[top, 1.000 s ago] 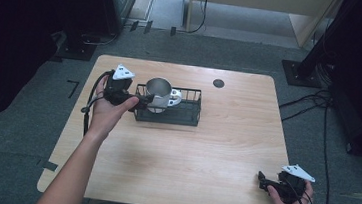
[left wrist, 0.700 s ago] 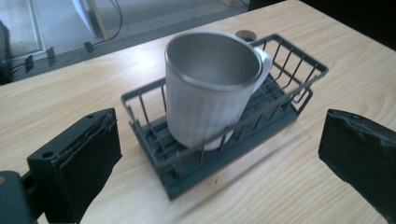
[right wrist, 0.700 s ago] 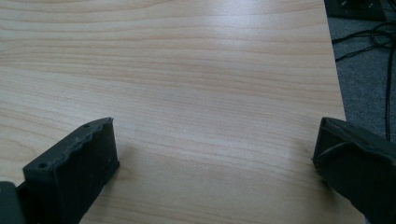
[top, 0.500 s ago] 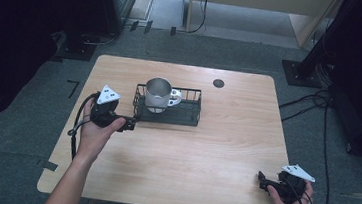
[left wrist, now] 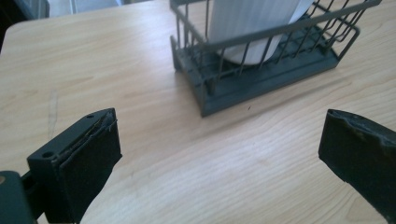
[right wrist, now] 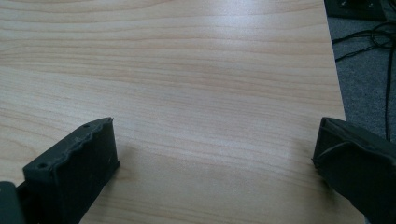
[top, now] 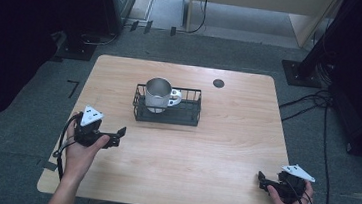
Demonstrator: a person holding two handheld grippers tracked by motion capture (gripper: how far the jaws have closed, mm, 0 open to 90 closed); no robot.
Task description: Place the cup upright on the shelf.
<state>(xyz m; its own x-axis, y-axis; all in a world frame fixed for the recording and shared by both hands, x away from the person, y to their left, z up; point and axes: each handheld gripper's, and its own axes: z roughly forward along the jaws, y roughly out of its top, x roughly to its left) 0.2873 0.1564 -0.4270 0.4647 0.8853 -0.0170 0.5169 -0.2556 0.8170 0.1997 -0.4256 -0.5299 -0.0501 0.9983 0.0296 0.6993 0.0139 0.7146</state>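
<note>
At the near left of the counter (top: 214,150) we hold the left gripper (top: 115,137) in our left hand (top: 80,148), its jaws spread wide with nothing between them, aimed toward the middle of the wood. Its grey three-cornered plate sits on top and a cable loops down beside our wrist. Through the left gripper view the two black jaws stand far apart over bare wood grain, and beyond them we see the near corner of a dark wire basket (left wrist: 261,81) with a pale ribbed cup wall rising inside it.

Over at the near right corner our right hand (top: 288,195) grips the right gripper (top: 261,179), low and close to the counter edge. Its jaws are likewise wide apart and empty, as the right gripper view shows, with plain wood between them and grey floor with cables past the counter's side.

Farther out, the wire basket (top: 187,118) stands on the counter well apart from both grippers. A metal mug (top: 157,93) stands upright in its left end, white handle pointing right. A small dark round spot (top: 218,83) lies on the wood behind the basket.
</note>
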